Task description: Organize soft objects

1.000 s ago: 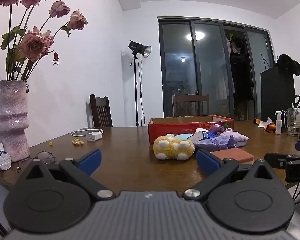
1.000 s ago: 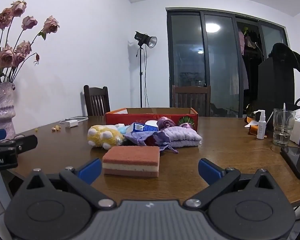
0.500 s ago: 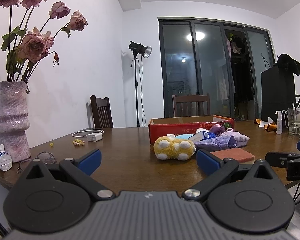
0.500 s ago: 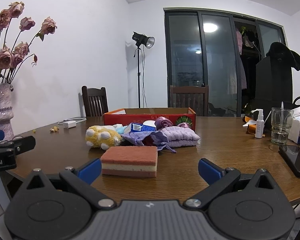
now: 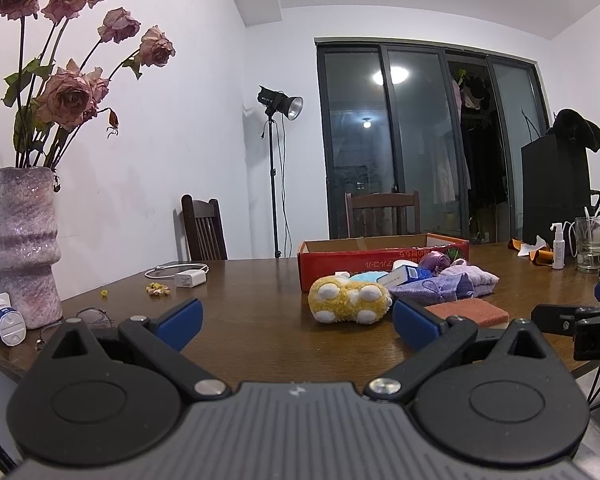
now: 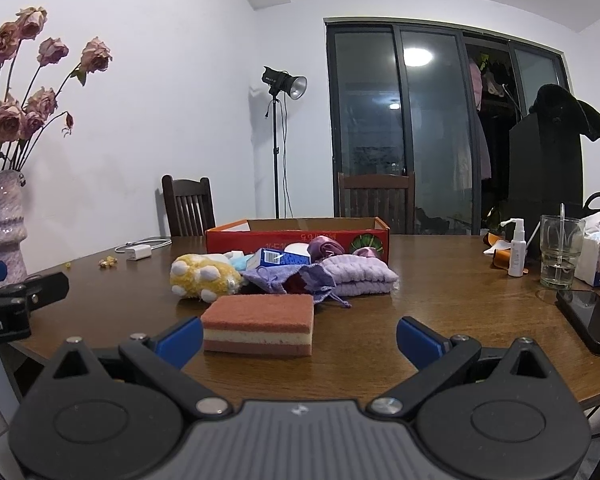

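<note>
Both grippers hang low at the near edge of the wooden bench (image 6: pixel 440 280), w/ nothing held. The left gripper (image 5: pixel 296 316) has its 2 blue-tipped fingers (image 5: pixel 180 314) spread wide, pointing toward the yellow plush toy (image 5: pixel 350 299). The right gripper (image 6: pixel 300 336) is also spread wide, its fingers (image 6: pixel 418 342) either side of the view onto the pink sponge (image 6: pixel 259 323), which lies flat on the bench just ahead of them, not touching.

Behind the sponge sits a small heap of soft stuff: the yellow plush w/ white spots at the left, a purple drawstring pouch (image 6: pixel 288 278) in the middle, a folded lilac towel (image 6: pixel 358 276) at the right. A blue & white carton (image 6: pixel 280 258) rests on top of the heap. All of it is just in front of the open red cardboard box (image 6: pixel 296 236), touching or nearly so; can't tell which.

Off to the left: a pale vase of dried roses (image 5: pixel 20 240), eyeglasses (image 5: pixel 88 316), a white charger w/ cable (image 5: pixel 186 278). Right side: spray bottle (image 6: pixel 516 248), a glass (image 6: pixel 560 252), a dark phone (image 6: pixel 592 316) at the bench edge.
</note>
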